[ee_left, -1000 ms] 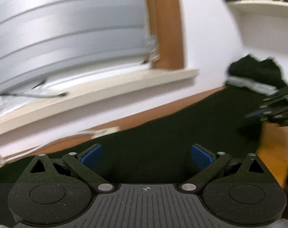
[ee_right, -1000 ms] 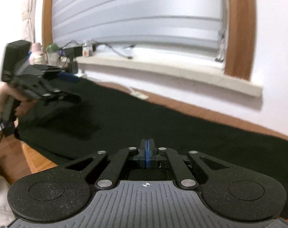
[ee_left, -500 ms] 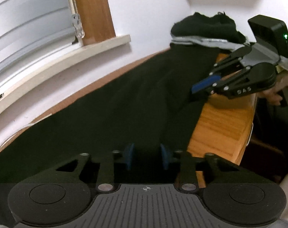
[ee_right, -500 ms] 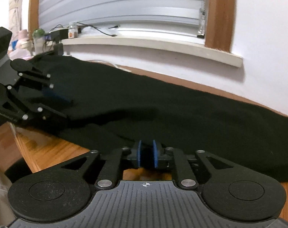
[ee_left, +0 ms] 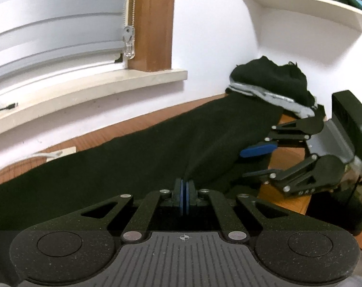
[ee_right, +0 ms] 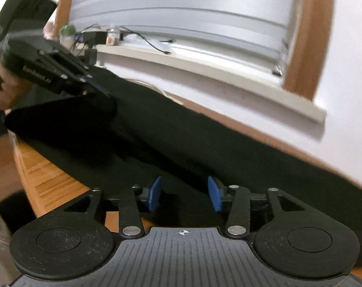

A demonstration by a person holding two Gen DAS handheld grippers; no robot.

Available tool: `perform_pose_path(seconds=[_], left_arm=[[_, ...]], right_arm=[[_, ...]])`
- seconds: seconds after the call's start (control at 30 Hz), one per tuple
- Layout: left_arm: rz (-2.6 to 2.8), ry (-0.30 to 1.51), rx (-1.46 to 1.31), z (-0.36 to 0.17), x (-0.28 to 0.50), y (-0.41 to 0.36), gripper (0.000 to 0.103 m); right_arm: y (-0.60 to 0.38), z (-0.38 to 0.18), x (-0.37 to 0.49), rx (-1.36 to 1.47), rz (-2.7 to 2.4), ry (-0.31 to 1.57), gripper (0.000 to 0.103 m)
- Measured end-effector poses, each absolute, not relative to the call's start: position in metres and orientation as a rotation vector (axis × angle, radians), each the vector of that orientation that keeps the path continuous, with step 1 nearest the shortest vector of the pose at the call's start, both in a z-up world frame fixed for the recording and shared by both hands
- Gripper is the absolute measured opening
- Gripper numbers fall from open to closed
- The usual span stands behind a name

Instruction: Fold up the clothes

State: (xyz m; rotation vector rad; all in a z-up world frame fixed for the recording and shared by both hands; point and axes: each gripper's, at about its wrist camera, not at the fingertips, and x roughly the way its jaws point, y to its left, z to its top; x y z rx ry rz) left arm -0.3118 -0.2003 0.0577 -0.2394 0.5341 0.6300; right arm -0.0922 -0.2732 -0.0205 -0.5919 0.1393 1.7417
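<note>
The left gripper had just clamped its blue pads together on a fold of the black garment, where a second before they stood wide apart. The right gripper went the other way: pinched a second ago, its jaws had been parting and stood about half open astride the cloth's near edge, pads not pressing. This looked like regripping for the next fold. Both tools tilted down toward the garment, which lay stretched along the wooden table, below the window sill. Beyond its far end sat a pile of clothes.
</note>
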Motion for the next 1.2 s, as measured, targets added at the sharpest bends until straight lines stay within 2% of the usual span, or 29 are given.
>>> perform_pose_path(seconds=[0.43, 0.67, 0.7, 0.77, 0.87, 1.0, 1.2], left_arm=[[0.634, 0.584, -0.347, 0.04, -0.312, -0.152, 0.003], [0.619, 0.579, -0.369, 0.039, -0.317, -0.149, 0.003], [0.621, 0.581, -0.366, 0.04, -0.318, -0.15, 0.003], [0.626, 0.585, -0.362, 0.041, -0.318, -0.15, 0.003], [0.646, 0.564, -0.36, 0.046, -0.326, -0.152, 0.012], [0.712, 0.519, -0.349, 0.06, -0.353, -0.147, 0.014], [0.867, 0.589, -0.338, 0.05, -0.385, -0.103, 0.034]], right_arm=[[-0.244, -0.019, -0.108, -0.59, 1.854, 0.162, 0.045], [-0.221, -0.023, -0.138, -0.689, 1.96, 0.133, 0.043], [-0.218, -0.024, -0.142, -0.709, 1.965, 0.121, 0.041], [-0.213, -0.023, -0.148, -0.735, 1.969, 0.111, 0.018], [-0.217, -0.016, -0.149, -0.744, 1.983, 0.115, 0.006], [-0.242, -0.005, -0.145, -0.731, 1.994, 0.093, 0.004], [-0.269, -0.003, -0.143, -0.765, 2.005, 0.064, 0.004]])
